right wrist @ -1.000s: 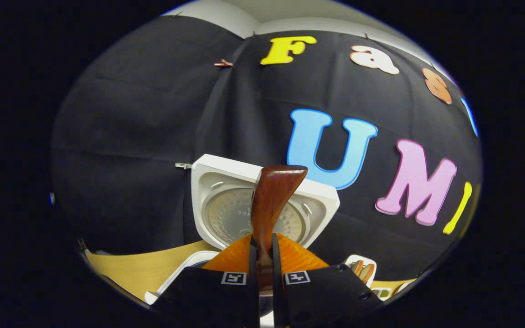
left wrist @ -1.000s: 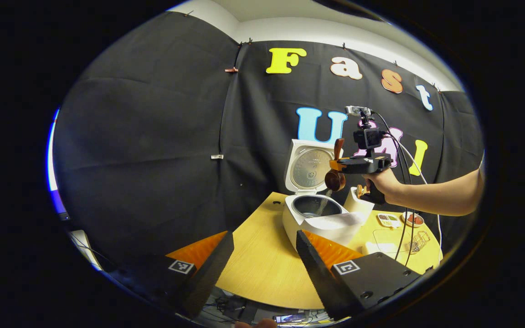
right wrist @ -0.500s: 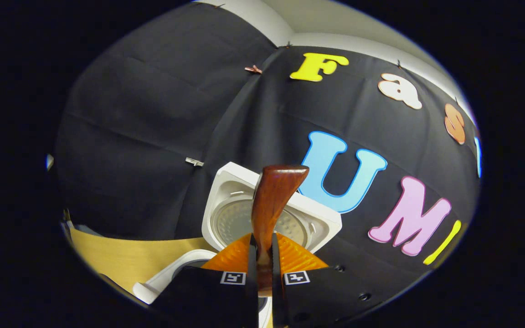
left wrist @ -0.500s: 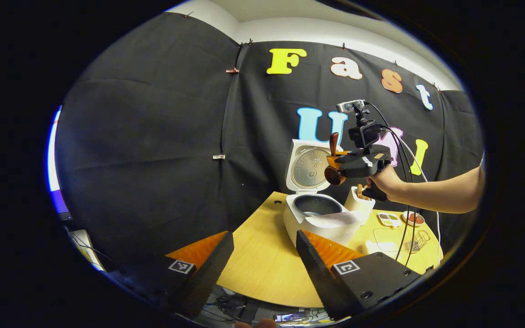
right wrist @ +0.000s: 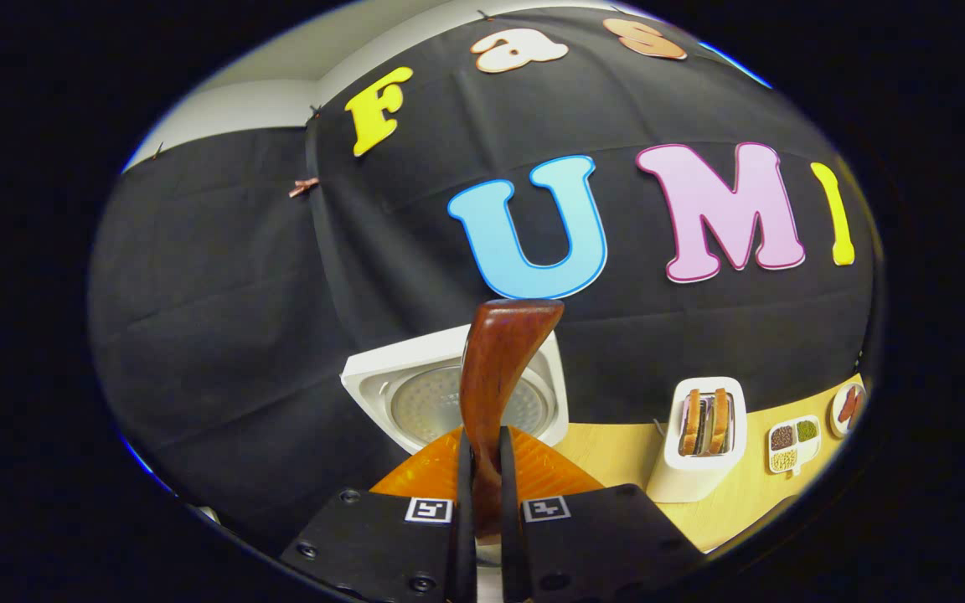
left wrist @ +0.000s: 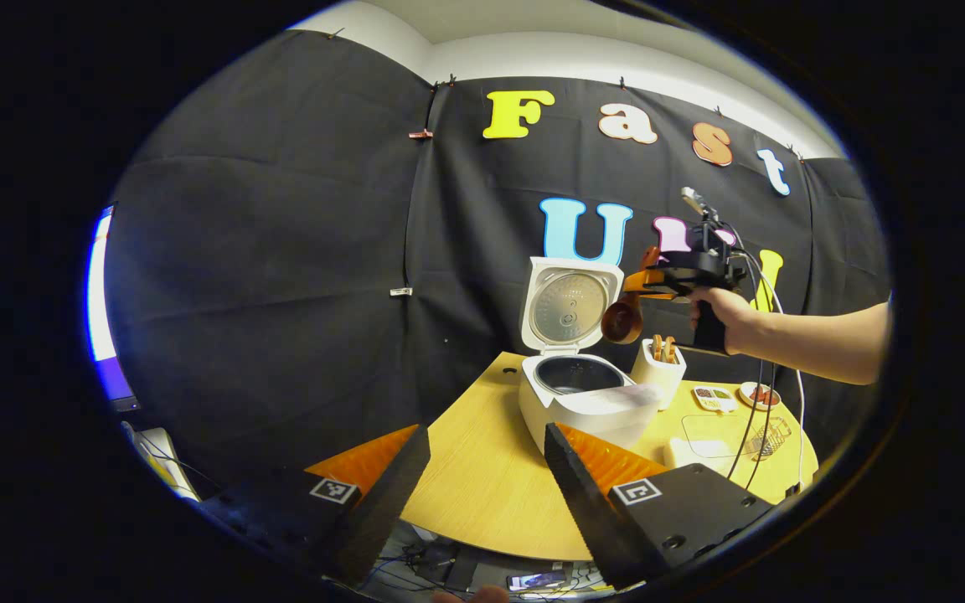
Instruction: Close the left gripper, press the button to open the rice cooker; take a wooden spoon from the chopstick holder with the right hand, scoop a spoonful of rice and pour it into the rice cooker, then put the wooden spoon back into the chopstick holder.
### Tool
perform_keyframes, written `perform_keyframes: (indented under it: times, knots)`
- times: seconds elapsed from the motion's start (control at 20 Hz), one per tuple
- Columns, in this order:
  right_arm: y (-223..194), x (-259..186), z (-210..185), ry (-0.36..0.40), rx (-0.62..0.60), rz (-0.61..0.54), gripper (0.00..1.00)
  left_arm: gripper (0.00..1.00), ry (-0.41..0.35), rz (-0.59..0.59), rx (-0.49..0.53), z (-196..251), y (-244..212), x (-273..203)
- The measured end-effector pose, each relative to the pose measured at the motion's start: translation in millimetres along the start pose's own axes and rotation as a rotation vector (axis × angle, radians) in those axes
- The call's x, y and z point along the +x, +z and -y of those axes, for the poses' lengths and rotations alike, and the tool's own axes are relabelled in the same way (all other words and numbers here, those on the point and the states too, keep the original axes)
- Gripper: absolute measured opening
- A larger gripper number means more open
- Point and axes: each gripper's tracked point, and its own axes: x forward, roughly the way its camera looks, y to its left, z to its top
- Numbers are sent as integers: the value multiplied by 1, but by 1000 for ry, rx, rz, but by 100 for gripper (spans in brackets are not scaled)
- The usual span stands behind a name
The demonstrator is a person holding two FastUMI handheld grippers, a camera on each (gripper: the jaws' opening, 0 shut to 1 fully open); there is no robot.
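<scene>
Right gripper (right wrist: 482, 486) jaws clamped on the wooden spoon (right wrist: 495, 377), seemingly above the open rice cooker (left wrist: 583, 394) at the desk (left wrist: 482, 494) far edge; left gripper (left wrist: 482, 486) jaws apart.

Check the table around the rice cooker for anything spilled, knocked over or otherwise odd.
Nothing stands out. The rice cooker sits upright, lid open, the chopstick holder upright beside it, no grains visible on the table.

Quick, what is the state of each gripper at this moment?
Left gripper: open, holding nothing.
Right gripper: closed on the wooden spoon handle.
</scene>
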Motion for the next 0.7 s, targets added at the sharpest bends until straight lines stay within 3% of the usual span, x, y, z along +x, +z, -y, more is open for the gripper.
perform_keyframes:
  times: [0.35,0.7]
  knots:
    - [67,-113,66,-35,98,128,16,95,-74,37,-6,41,18,2]
    - [97,-236,183,-183,109,230,16,95,-131,68,37,84,39,7]
